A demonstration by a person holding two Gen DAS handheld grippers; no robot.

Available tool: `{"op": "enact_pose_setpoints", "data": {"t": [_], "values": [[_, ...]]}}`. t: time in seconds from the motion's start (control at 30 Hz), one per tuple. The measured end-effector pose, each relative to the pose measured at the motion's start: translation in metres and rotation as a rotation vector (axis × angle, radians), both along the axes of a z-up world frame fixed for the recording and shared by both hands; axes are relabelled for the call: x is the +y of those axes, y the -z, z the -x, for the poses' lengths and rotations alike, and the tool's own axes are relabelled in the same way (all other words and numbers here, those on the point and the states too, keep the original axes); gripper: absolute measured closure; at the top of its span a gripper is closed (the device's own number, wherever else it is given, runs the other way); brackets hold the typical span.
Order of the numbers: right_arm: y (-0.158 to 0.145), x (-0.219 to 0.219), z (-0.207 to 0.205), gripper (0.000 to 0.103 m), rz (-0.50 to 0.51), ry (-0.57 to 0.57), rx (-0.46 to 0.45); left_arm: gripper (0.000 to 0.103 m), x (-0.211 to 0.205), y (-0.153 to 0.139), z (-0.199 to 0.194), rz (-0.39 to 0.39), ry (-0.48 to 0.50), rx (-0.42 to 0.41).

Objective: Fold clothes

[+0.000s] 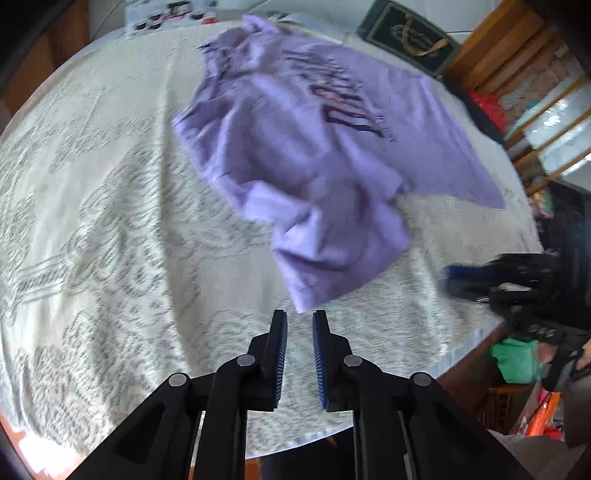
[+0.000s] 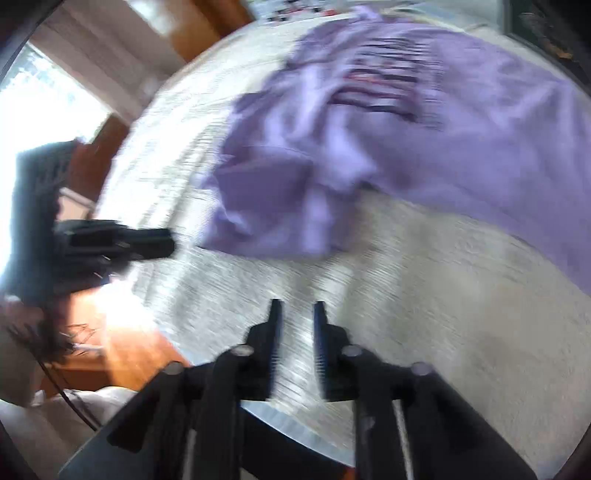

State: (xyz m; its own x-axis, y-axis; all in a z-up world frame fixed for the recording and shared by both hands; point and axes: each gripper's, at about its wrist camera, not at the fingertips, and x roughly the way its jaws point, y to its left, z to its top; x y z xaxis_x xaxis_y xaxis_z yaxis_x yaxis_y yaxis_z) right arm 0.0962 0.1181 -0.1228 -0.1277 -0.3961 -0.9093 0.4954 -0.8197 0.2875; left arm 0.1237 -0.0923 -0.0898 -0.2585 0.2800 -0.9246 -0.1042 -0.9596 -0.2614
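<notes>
A lilac T-shirt [image 1: 314, 155] with dark lettering lies crumpled on the cream patterned bedspread [image 1: 110, 221]; one sleeve points toward me. My left gripper [image 1: 300, 314] is open and empty, its tips just short of the sleeve's near corner. In the right wrist view the shirt [image 2: 388, 147] is blurred and spreads across the upper right. My right gripper [image 2: 297, 303] is open and empty over bare bedspread [image 2: 424, 314], well short of the shirt. Each gripper shows in the other's view, the right one [image 1: 465, 277] at the right and the left one [image 2: 147, 243] at the left.
A dark box with gold print [image 1: 410, 35] and small items [image 1: 173, 18] lie at the far edge. Wooden shelving [image 1: 524, 74] stands at the right. The bed's near edge [image 1: 461, 347] drops to clutter and a green bag [image 1: 517, 360]. Bright window [image 2: 40, 110] at left.
</notes>
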Motion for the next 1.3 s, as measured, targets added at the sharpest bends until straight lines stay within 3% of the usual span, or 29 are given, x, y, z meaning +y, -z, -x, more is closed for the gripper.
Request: {"op": "enact_pose_setpoints", "data": {"t": [0.03, 0.1, 0.17, 0.33, 0.43, 0.57, 0.73, 0.83, 0.87, 0.9, 0.93, 0.97, 1.03, 1.13, 1.3], "values": [[-0.003, 0.018, 0.001, 0.073, -0.005, 0.051, 0.024, 0.07, -0.003, 0.001, -0.001, 0.007, -0.011, -0.004], [-0.006, 0.058, 0.009, 0.072, -0.007, 0.174, 0.047, 0.043, -0.005, -0.001, 0.008, 0.008, -0.053, 0.011], [-0.008, 0.093, 0.016, 0.072, -0.019, 0.281, 0.064, 0.031, -0.001, 0.0, 0.016, 0.018, -0.07, 0.022], [-0.009, 0.18, 0.04, 0.069, -0.135, 0.483, 0.148, 0.028, 0.022, 0.014, 0.028, 0.104, -0.074, 0.017], [-0.008, 0.222, 0.054, 0.05, -0.161, 0.558, 0.16, 0.028, 0.035, 0.023, 0.035, 0.148, -0.081, 0.007], [-0.003, 0.253, 0.073, 0.043, -0.163, 0.557, 0.166, 0.026, 0.05, 0.029, 0.036, 0.214, -0.123, 0.012], [0.004, 0.263, 0.095, 0.043, -0.14, 0.492, 0.176, 0.017, 0.058, 0.033, 0.037, 0.259, -0.146, 0.02], [0.011, 0.263, 0.103, 0.043, -0.14, 0.454, 0.175, 0.024, 0.055, 0.03, 0.039, 0.252, -0.177, 0.008], [0.013, 0.261, 0.104, 0.043, -0.146, 0.435, 0.177, 0.046, 0.055, 0.027, 0.038, 0.251, -0.185, 0.009], [0.015, 0.258, 0.105, 0.042, -0.156, 0.412, 0.182, 0.082, 0.057, 0.024, 0.038, 0.234, -0.191, 0.004], [0.017, 0.255, 0.105, 0.043, -0.165, 0.389, 0.186, 0.092, 0.06, 0.021, 0.039, 0.214, -0.197, -0.002], [0.017, 0.252, 0.105, 0.054, -0.18, 0.364, 0.19, 0.093, 0.062, 0.016, 0.037, 0.199, -0.196, 0.004], [0.013, 0.249, 0.105, 0.097, -0.178, 0.343, 0.189, 0.095, 0.066, 0.005, 0.034, 0.173, -0.189, 0.023], [0.004, 0.248, 0.105, 0.097, -0.156, 0.329, 0.19, 0.095, 0.067, -0.02, 0.033, 0.128, -0.171, 0.067], [-0.023, 0.258, 0.117, 0.097, -0.06, 0.365, 0.194, 0.095, 0.06, -0.046, 0.064, 0.106, -0.149, 0.107]]}}
